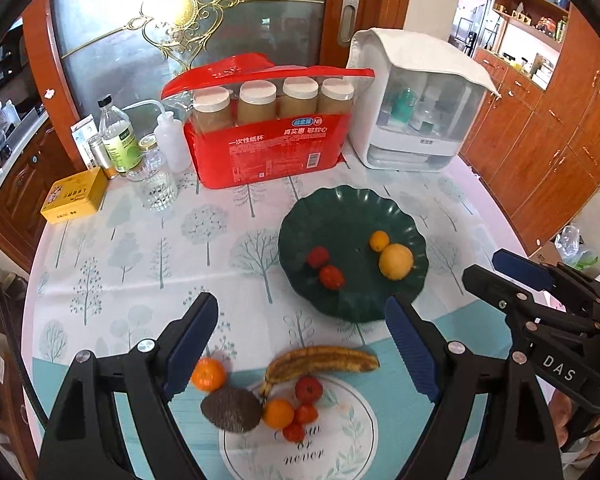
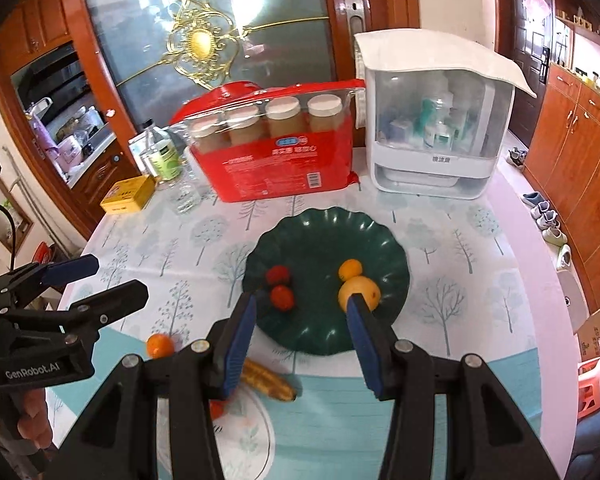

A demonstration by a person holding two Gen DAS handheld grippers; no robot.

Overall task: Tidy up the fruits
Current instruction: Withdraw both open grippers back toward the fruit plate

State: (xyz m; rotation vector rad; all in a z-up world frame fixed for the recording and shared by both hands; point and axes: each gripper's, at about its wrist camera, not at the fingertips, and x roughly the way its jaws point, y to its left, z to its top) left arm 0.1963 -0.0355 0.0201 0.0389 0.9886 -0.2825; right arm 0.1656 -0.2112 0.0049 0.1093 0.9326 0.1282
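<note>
Both grippers hang tilted down above the table (image 1: 140,248): left gripper (image 1: 300,344) spread wide (nothing between), right gripper (image 2: 300,332) narrower, also empty.

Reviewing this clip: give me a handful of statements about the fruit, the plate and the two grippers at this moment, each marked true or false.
1. The green plate holds four fruits. True.
2. The banana lies on the plate. False: it lies on the tablecloth, nearer the camera than the plate.
3. The left gripper grips the avocado. False: its jaws stand open with nothing between them.
4. The right gripper holds nothing. True.
5. The red package stands behind the plate. True.
</note>
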